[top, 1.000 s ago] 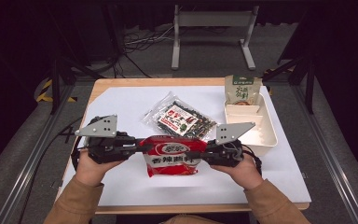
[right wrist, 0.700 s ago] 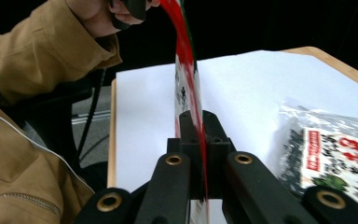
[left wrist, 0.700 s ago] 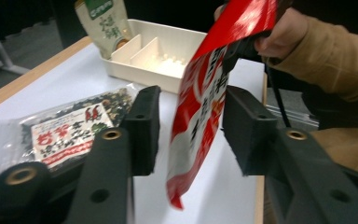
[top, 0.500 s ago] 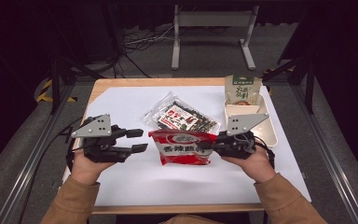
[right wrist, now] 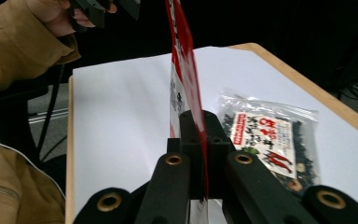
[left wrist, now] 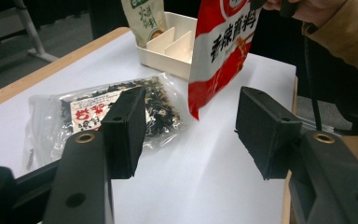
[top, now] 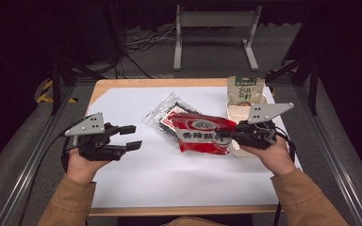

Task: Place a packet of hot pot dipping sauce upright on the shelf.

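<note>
A red snack bag (top: 201,133) hangs on edge above the white sheet. My right gripper (top: 226,136) is shut on its right edge, and in the right gripper view the bag (right wrist: 184,70) rises straight out of the closed jaws (right wrist: 196,121). My left gripper (top: 131,137) is at the left of the table. Its jaws have just been opening and stand open with nothing between them (left wrist: 191,116). The red bag (left wrist: 223,51) is well beyond them.
A clear bag of dark dried food (top: 162,115) lies flat mid-table behind the red bag. A white divided tray (top: 235,113) stands at the right with a green pouch (top: 245,90) upright at its far end. White paper (top: 169,174) covers the wooden tabletop.
The left gripper let go of the red bag's left end, opened and drew back to the left. The right gripper carried the bag up and to the right, toward the tray.
</note>
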`<state>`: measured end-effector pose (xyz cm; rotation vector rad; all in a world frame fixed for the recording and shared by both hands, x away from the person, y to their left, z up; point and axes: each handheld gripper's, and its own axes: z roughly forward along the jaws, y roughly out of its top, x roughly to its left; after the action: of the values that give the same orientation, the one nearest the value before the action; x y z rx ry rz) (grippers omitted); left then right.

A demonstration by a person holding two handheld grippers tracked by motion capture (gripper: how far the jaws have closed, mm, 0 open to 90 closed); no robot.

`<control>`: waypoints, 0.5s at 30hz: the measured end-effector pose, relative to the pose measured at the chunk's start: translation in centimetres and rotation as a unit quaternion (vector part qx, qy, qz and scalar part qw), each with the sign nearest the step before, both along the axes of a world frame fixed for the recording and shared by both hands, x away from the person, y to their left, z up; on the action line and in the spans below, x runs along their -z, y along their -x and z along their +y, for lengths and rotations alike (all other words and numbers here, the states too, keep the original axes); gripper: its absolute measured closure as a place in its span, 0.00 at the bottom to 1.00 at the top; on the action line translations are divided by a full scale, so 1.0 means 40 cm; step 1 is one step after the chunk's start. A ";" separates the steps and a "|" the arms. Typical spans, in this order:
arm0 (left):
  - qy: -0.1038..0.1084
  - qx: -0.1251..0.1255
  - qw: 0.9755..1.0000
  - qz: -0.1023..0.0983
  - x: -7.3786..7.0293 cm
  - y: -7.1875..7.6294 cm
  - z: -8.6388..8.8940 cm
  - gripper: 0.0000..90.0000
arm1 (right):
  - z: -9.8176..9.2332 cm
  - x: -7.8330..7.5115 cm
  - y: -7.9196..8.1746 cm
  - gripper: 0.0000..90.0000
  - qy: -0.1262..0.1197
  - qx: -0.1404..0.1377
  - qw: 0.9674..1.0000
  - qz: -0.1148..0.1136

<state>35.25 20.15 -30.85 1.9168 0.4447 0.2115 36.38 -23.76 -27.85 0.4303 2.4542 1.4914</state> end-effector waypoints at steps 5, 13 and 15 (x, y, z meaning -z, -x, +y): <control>0.000 -0.011 1.000 -0.002 0.012 -0.008 0.008 0.44 | -0.030 -0.019 -0.013 0.99 0.001 0.018 1.000 -0.006; -0.013 -0.029 1.000 -0.002 0.034 -0.023 0.022 0.39 | -0.069 -0.044 -0.032 0.99 0.009 0.037 0.999 -0.021; -0.013 -0.033 0.999 0.000 0.037 -0.025 0.025 0.38 | -0.081 -0.050 -0.038 0.99 0.012 0.041 0.999 -0.031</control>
<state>36.26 21.14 -32.34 1.9285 0.5079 0.2602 37.91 -27.01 -25.87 0.4668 2.3754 1.4195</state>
